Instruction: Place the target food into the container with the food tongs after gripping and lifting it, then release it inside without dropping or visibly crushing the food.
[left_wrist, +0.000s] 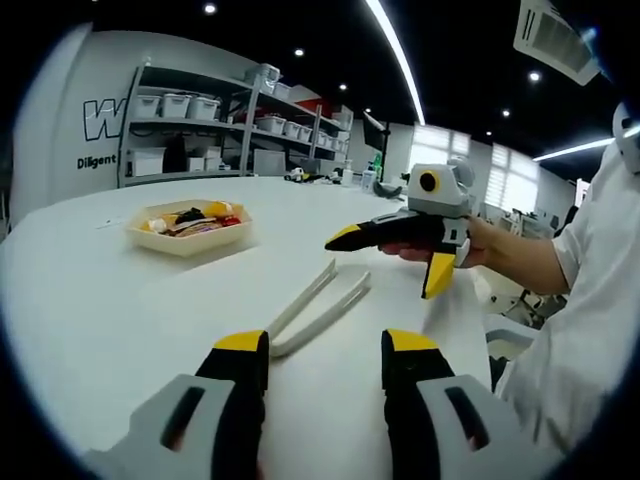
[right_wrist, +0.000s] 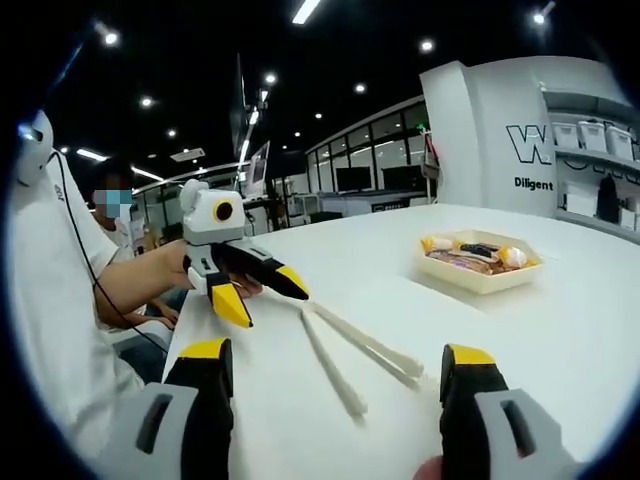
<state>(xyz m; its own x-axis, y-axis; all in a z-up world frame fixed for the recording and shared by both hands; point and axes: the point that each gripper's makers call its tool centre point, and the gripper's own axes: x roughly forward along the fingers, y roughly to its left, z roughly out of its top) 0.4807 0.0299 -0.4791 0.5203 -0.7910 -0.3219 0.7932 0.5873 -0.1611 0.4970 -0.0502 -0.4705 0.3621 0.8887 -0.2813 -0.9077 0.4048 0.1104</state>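
Note:
White food tongs (left_wrist: 318, 305) lie flat on the white table, just beyond my open left gripper (left_wrist: 326, 348), which holds nothing. A shallow cream container (left_wrist: 188, 240) sits further back on the left, with several mixed food pieces (left_wrist: 190, 218) in it: yellow, black and red. My right gripper (left_wrist: 385, 266) is held by a hand on the right above the table, jaws apart and empty. In the right gripper view the tongs (right_wrist: 350, 352) lie between the open jaws of the right gripper (right_wrist: 336, 358). There the container (right_wrist: 478, 272) sits at the right and the left gripper (right_wrist: 268, 305) is at the left.
The round white table (left_wrist: 90, 310) curves away at its left and near edges. A person in a white top (left_wrist: 590, 300) stands at the right. Metal shelves with bins (left_wrist: 210, 125) line the far wall. Another person (right_wrist: 115, 215) sits behind the table.

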